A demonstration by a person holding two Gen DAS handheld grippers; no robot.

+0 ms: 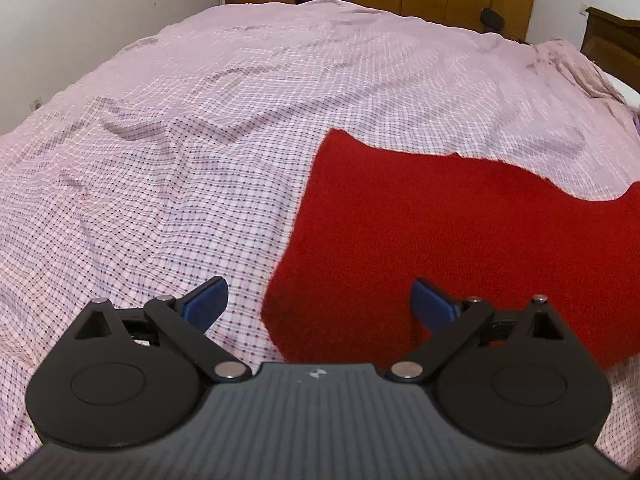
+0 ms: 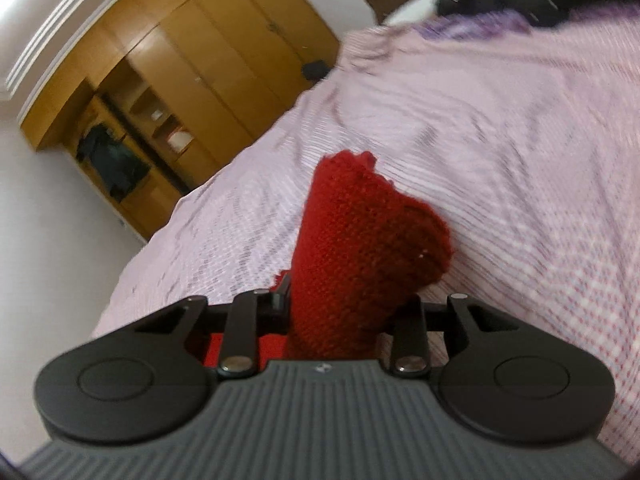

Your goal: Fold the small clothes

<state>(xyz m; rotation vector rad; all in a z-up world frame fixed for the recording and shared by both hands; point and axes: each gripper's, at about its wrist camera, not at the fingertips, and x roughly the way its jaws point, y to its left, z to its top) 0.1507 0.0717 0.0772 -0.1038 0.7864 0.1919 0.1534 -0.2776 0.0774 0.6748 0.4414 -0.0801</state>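
The right gripper is clenched on a bunched fold of the red knitted garment, which is lifted above the checked pink bedspread. The left gripper is held released, jaws wide, over the garment's edge spread flat on the bedspread.

Red knitted garment on pink-and-white checked bed cover; blue pads on black fingers; yellowish-brown wooden wardrobe.
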